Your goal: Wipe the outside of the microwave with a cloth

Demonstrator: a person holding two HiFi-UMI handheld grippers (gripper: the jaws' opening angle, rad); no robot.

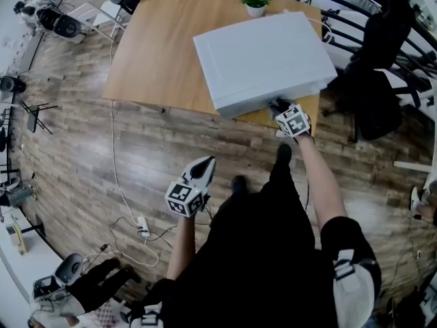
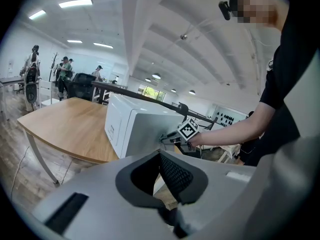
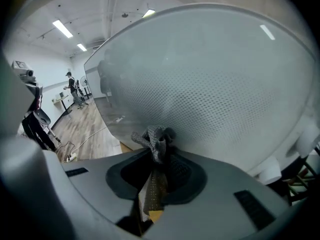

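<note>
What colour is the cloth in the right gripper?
The cloth is grey, finely dotted; see right gripper view.

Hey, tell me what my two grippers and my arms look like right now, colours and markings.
The left gripper and right gripper both have pale grey, wedge-shaped bodies with dark, dimple-textured jaw pads. Each carries a white cube printed with black square markers. You are wearing a black short-sleeved top, and your forearms are bare.
</note>
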